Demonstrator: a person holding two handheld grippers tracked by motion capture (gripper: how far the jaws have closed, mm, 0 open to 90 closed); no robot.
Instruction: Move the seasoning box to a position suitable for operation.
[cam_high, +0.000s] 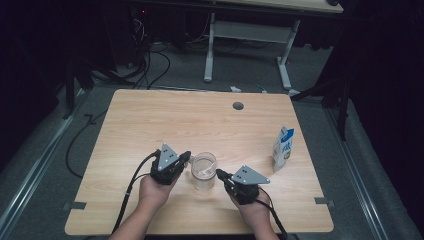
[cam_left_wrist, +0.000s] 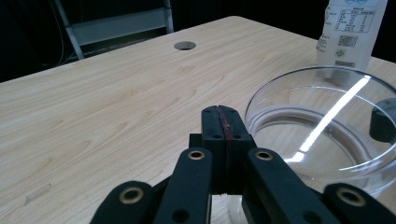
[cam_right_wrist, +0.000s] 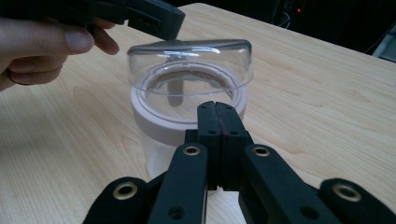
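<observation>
High view: a clear jar (cam_high: 203, 170) stands near the front middle of the table (cam_high: 150, 120), flanked by the left gripper (cam_high: 186, 159) and right gripper (cam_high: 220, 174), each tip just beside its rim. A carton (cam_high: 283, 148) stands well apart to the right. Risk: a sideways nudge from either tip could slide or tip the light jar.

Left gripper view: jaws pressed together, holding nothing; the jar's clear lid (cam_left_wrist: 322, 121) lies close on the right. Closed jaws cannot grasp; pushing forward would only shove the jar.

Right gripper view: jaws likewise pressed together and empty, pointing at the jar's pale collar (cam_right_wrist: 159, 123). The domed lid looks smooth, so I judge a pinch may slip.
</observation>
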